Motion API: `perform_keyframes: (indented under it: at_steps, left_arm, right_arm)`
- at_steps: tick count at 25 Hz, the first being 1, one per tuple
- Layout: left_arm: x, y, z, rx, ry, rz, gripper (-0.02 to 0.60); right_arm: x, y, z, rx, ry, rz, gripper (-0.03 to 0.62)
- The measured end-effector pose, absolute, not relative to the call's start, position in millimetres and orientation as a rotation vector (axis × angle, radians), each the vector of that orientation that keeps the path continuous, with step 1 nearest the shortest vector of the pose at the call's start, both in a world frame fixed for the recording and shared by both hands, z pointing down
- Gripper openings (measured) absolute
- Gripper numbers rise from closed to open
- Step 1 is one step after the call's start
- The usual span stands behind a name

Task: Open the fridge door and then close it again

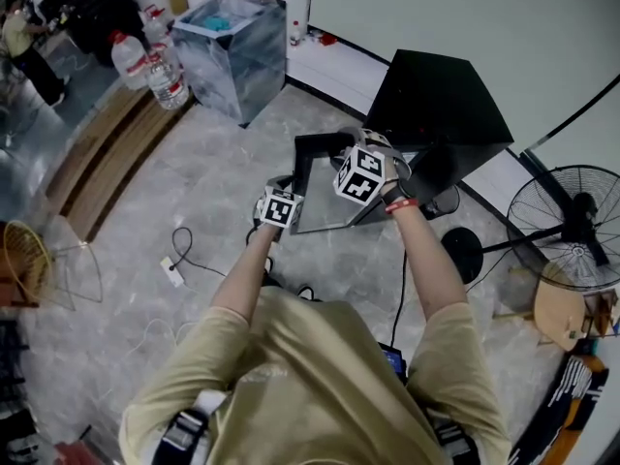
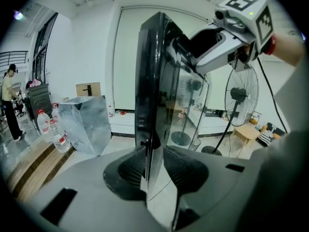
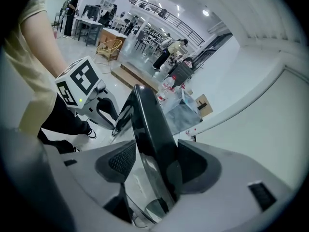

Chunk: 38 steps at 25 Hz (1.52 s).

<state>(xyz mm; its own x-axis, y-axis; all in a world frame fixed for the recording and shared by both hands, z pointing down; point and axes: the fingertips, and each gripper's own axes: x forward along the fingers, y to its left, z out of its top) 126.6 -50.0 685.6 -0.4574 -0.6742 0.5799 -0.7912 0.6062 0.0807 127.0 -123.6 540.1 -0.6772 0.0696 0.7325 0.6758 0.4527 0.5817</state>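
Observation:
A small black fridge [image 1: 441, 105] stands on the marble floor with its glass door [image 1: 325, 197] swung open toward me. My left gripper [image 1: 289, 184] holds the door's free edge; in the left gripper view both pads [image 2: 129, 170] press on the dark door frame [image 2: 147, 81]. My right gripper [image 1: 355, 143] sits over the door's top edge. In the right gripper view the door [image 3: 149, 124] runs between the jaws of the right gripper [image 3: 157, 166], against the right pad, with a gap at the left pad [image 3: 123, 161]. Each gripper shows in the other's view: right gripper [image 2: 193, 47], left gripper [image 3: 104, 110].
A foil-wrapped box [image 1: 232, 51] and water bottles [image 1: 145, 66] stand at the far left. A floor fan [image 1: 572, 226] and a wooden stool [image 1: 567, 313] are at the right. A power strip with cable [image 1: 172, 271] lies on the floor; a wicker chair [image 1: 29, 260] is at left.

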Motion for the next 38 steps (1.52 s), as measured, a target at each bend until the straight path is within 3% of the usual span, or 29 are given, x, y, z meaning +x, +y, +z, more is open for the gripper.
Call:
perform_keyframes:
  at_steps: [11, 20, 33, 38]
  left_arm:
    - [121, -11, 588, 1.197, -2.502, 0.224, 0.123]
    - [132, 3, 503, 1.193, -2.717, 0.102, 0.110]
    - [163, 6, 485, 1.188, -2.754, 0.011, 0.067]
    - [176, 5, 492, 1.182, -2.733, 0.001, 0.057]
  right_arm:
    - [145, -126, 481, -0.454, -2.563, -0.702, 0.267]
    - [176, -143, 458, -0.282, -2.823, -0.230, 0.209]
    - [213, -142, 459, -0.180, -2.939, 0.142, 0.079]
    - [220, -136, 467, -0.194, -2.934, 0.147, 0.059]
